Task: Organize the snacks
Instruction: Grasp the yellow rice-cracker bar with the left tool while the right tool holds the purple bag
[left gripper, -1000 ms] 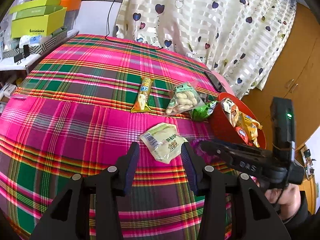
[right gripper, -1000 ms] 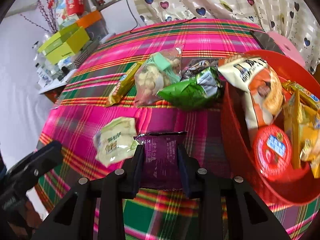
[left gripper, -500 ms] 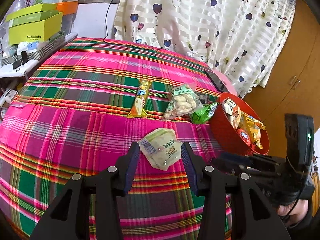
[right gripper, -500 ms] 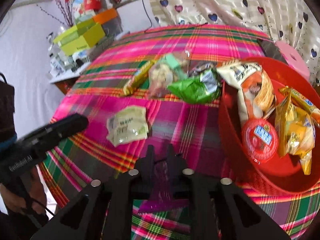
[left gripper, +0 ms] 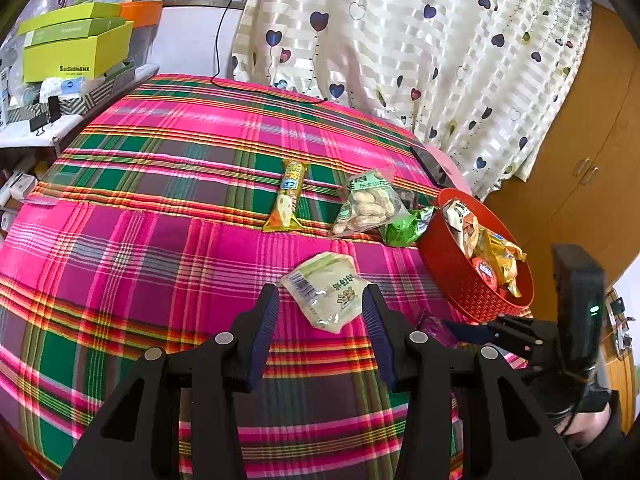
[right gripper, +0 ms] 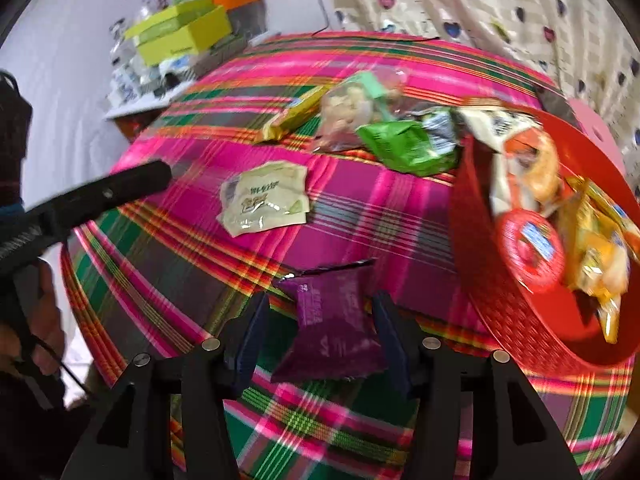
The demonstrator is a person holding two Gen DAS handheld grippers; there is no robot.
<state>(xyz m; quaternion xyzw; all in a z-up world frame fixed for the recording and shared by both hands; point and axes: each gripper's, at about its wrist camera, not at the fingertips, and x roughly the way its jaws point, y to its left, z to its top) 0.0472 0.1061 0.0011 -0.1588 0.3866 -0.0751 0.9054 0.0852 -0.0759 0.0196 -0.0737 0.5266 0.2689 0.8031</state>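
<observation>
The right tool (right gripper: 320, 316) has just been opening; its jaws stand apart around a purple snack packet (right gripper: 332, 328), low centre of frame, long axis running up-frame. The left tool (left gripper: 318, 312) hovers released before a pale packet (left gripper: 326, 290).

1. The right wrist view is motion-blurred; print on the purple packet (right gripper: 334, 320) at lower centre cannot be read.
2. In the left wrist view that packet shows only as a sliver at lower right, behind a finger of the left gripper (left gripper: 318, 312).
3. The red basket (right gripper: 516, 320) is cut off by the right frame edge.
4. A dark packet (left gripper: 408, 200) behind the peanut bag (left gripper: 366, 204), centre right, is mostly hidden.
</observation>
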